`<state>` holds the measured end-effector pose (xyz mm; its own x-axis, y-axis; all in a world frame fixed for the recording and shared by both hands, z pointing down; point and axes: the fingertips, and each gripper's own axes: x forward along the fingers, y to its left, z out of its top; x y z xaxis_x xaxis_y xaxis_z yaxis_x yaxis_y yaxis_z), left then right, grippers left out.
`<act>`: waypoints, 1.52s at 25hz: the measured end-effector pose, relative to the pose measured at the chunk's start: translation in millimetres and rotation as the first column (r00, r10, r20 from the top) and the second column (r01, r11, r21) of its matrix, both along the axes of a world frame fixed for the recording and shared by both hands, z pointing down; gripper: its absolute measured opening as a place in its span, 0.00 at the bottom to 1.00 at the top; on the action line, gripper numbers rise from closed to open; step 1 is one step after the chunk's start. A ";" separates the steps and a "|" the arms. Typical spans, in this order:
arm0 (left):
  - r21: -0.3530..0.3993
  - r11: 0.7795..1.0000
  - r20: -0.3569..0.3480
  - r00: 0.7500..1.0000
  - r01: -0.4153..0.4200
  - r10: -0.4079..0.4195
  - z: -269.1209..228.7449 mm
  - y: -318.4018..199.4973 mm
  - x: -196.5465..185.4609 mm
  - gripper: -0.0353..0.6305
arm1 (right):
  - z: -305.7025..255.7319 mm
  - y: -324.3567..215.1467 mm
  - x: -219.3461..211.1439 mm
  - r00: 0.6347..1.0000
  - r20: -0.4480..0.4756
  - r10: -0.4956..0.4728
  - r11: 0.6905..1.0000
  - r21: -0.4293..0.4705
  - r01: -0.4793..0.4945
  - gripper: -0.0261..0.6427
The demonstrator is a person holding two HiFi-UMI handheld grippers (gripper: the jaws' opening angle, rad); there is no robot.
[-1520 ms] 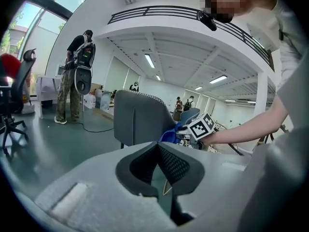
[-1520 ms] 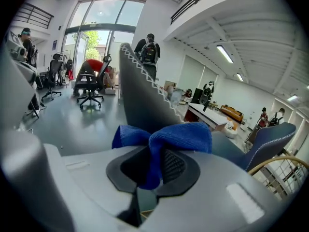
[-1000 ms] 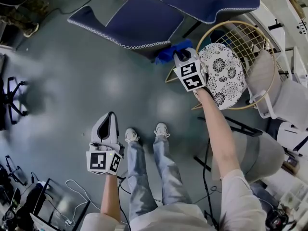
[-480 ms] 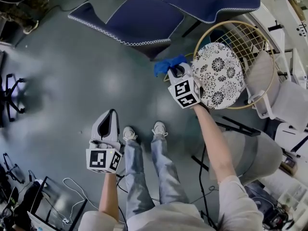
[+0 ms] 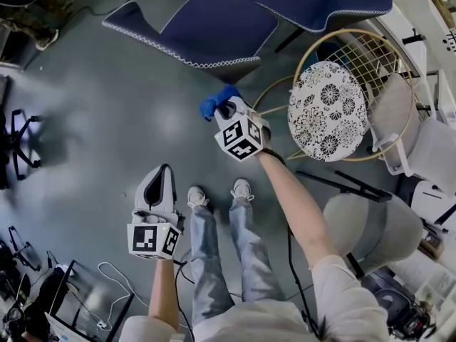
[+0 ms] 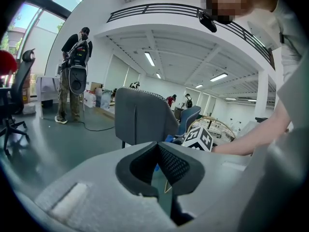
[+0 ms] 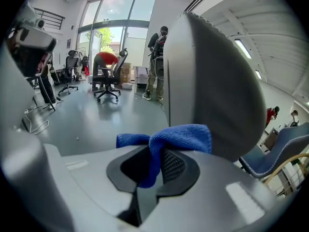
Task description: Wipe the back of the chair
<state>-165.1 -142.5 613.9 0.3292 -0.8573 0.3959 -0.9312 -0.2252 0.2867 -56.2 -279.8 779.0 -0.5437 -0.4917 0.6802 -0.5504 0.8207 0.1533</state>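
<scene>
Open office floor surrounds me. My right claw (image 5: 226, 110) clamps the blue cloth (image 7: 170, 138); the chair back (image 7: 212, 81) stands near at one o'clock. Left claw (image 5: 164, 174) is clenched and empty.

Blue microfibre cloth (image 7: 166, 139): bunched, pinched in the right gripper (image 7: 153, 164) jaws, folds spilling over the top. Chair back (image 7: 212, 81): upright, smooth, curved shell. Cloth sits just beside its lower edge; can't tell if touching.
</scene>
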 end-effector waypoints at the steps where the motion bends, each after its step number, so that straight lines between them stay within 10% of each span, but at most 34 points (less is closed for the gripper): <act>1: -0.003 1.000 0.002 1.000 0.003 -0.003 -0.1 -0.7 -2.5 0.06 | 1.4 -3.1 -6.2 1.000 0.003 -0.004 1.000 -0.001 0.004 0.09; 11: -0.019 1.000 0.012 1.000 0.013 -0.013 4.4 -5.6 -14.4 0.06 | 7.9 -36.4 -14.8 1.000 -0.012 0.009 1.000 0.003 -0.009 0.09; 38: 0.017 0.999 0.009 1.000 -0.030 0.030 -8.3 -2.7 39.1 0.06 | -43.1 -65.4 165.4 0.949 -0.009 0.315 0.946 0.084 -0.313 0.09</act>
<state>-126.0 -145.1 605.6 0.3518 -0.8536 0.3842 -0.9262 -0.2580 0.2748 109.2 -345.2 735.9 -0.3379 -0.6887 0.6415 -0.7740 0.5911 0.2269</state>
